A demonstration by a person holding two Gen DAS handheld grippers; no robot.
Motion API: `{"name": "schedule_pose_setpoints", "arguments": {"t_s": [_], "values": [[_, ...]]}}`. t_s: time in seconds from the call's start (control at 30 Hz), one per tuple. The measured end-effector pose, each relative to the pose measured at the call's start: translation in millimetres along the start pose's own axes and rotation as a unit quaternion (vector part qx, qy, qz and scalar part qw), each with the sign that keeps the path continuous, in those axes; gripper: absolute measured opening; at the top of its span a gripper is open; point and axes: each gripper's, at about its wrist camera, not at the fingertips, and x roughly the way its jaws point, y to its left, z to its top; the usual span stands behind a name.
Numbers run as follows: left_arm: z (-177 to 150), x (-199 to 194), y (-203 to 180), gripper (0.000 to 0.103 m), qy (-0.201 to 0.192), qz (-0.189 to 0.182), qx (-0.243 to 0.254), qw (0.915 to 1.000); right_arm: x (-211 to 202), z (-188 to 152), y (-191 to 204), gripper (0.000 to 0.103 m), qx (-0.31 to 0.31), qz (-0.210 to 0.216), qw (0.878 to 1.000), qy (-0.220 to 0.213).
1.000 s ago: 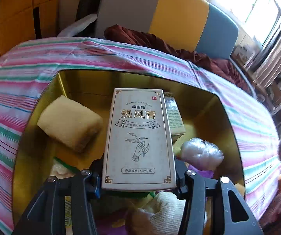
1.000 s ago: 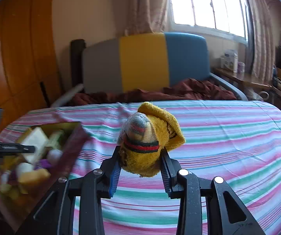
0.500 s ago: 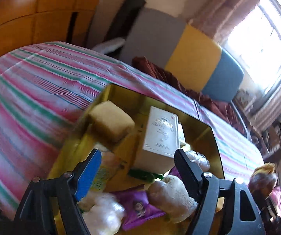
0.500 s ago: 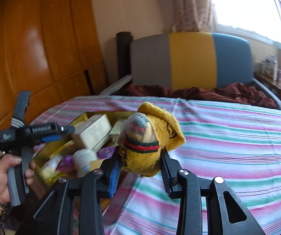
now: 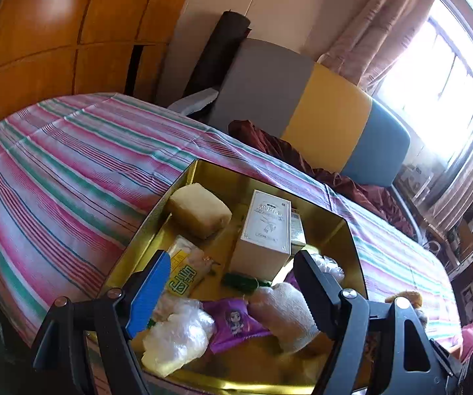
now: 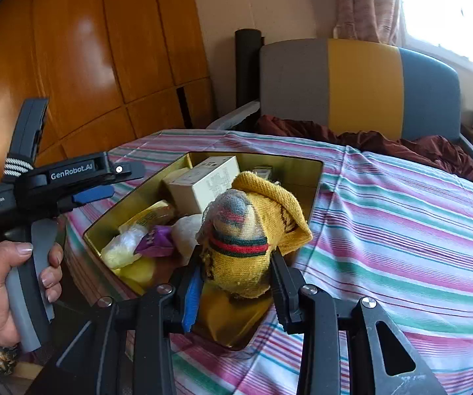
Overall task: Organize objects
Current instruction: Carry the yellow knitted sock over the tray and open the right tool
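Observation:
A gold tin box (image 5: pixel 351 233) (image 6: pixel 315 171) sits on the striped tablecloth and holds several items: a white carton (image 5: pixel 264 230) (image 6: pixel 207 186), a yellow sponge block (image 5: pixel 200 210), a purple packet (image 5: pixel 233 324) (image 6: pixel 155 238), plastic-wrapped lumps (image 5: pixel 177 335) and a white sock roll (image 5: pixel 286 312). My left gripper (image 5: pixel 233 288) is open and empty, above the tin's near side; it also shows in the right wrist view (image 6: pixel 104 184). My right gripper (image 6: pixel 236 283) is shut on a rolled yellow sock (image 6: pixel 249 230) and holds it over the tin's near corner.
The table carries a pink, green and white striped cloth (image 5: pixel 71 171) (image 6: pixel 401 223). A grey, yellow and blue chair (image 5: pixel 319 105) (image 6: pixel 361 85) with a maroon cloth (image 6: pixel 401 141) stands behind it. A wooden wall panel (image 6: pixel 71 49) is at the left.
My left gripper let go of the white carton in the tin, opened and drew back. My right gripper carried the yellow sock leftward to over the tin.

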Motion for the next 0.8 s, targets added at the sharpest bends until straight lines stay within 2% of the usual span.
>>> {"name": "schedule_pose_setpoints", "arguments": {"t_s": [0.4, 0.67, 0.8], "values": [[-5.1, -28.0, -6.1, 0.077, -0.021, 0.078, 0.039, 0.9960, 8.1, 2.6, 15.4, 0.038, -0.009, 0.005, 1.000, 0.022], [-5.5, -39.5, -7.4, 0.078, -0.037, 0.145, 0.056, 0.9871, 15.1, 4.7, 25.1, 0.038, -0.013, 0.013, 0.999, 0.038], [-7.2, -42.7, -2.2, 0.078, -0.036, 0.157, 0.051, 0.9856, 17.5, 5.0, 30.2, 0.039, -0.017, 0.009, 0.999, 0.044]]}}
